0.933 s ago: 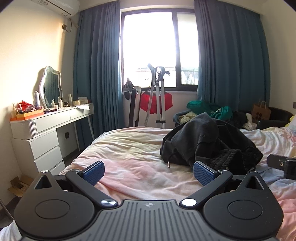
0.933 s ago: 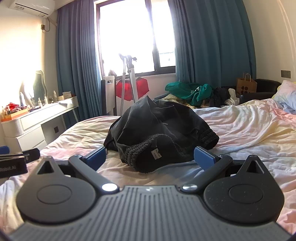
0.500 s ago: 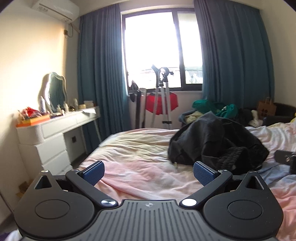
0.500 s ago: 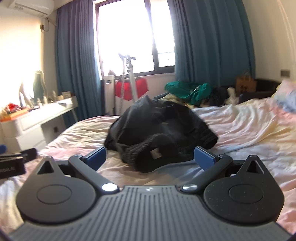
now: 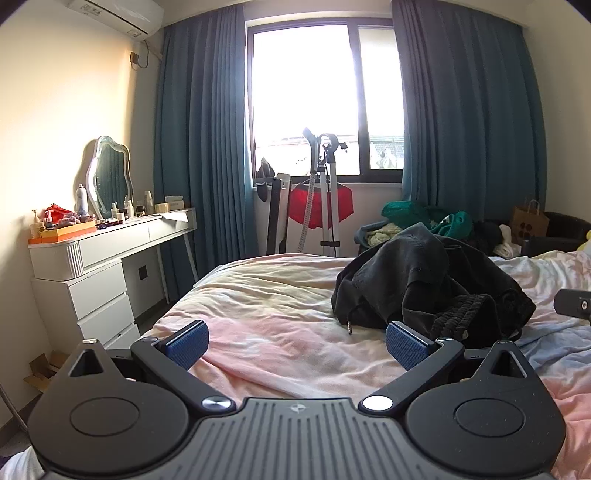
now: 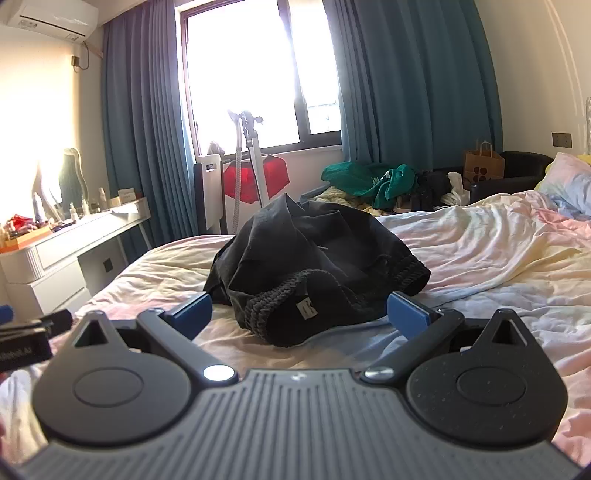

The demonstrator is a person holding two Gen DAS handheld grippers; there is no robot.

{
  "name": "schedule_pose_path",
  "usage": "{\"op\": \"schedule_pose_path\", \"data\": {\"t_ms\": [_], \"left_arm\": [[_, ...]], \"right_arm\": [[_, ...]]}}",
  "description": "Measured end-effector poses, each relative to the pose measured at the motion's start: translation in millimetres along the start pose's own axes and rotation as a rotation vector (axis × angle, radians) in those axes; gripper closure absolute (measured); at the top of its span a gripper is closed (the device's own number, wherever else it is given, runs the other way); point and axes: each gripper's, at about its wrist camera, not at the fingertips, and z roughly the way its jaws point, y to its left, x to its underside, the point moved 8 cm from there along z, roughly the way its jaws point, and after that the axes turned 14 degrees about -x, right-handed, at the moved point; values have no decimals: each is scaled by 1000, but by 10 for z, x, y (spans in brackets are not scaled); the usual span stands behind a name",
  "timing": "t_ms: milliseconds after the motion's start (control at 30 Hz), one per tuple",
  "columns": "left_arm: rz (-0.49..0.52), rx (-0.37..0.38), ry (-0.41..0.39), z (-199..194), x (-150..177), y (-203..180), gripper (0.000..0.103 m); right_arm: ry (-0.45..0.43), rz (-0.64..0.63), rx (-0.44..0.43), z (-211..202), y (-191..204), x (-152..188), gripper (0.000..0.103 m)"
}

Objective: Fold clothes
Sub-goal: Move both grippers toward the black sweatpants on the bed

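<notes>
I'm facing a bright window framed by long teal curtains — daylight washes it out. On my left a white dressing table with drawers carries a wavy mirror and bottles, under an air conditioner on the cream wall. The bed spreads ahead in pink and yellow sheets — a brown paper bag sits by a dark armchair.

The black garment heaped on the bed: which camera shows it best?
The right wrist view. There the black garment lies straight ahead between the open fingers, showing its ribbed hem and a small label. In the left wrist view the garment sits off to the right, partly hidden behind one blue fingertip.
</notes>
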Motion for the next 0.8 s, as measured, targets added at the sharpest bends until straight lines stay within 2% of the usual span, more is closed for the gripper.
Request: {"op": "schedule_pose_path", "data": {"t_ms": [167, 333, 433, 500, 600, 733, 800], "left_arm": [[-23, 26, 23, 88, 62, 8, 0], [-27, 32, 43, 146, 114, -5, 0], [-77, 51, 74, 174, 153, -47, 0], [-103, 71, 110, 208, 174, -121, 0], [-87, 90, 94, 188, 149, -281, 0], [-33, 88, 53, 92, 164, -435, 0], [-4, 86, 50, 56, 202, -504, 0]], "right_arm": [[4, 7, -11, 173, 71, -135, 0], [-55, -34, -32, 292, 123, -590, 0], [-63, -135, 13, 295, 57, -681, 0], [-27, -168, 39, 278, -23, -600, 0], [25, -92, 47, 243, -177, -441, 0], [-8, 36, 34, 133, -261, -358, 0], [-8, 58, 42, 92, -290, -308, 0]]}}
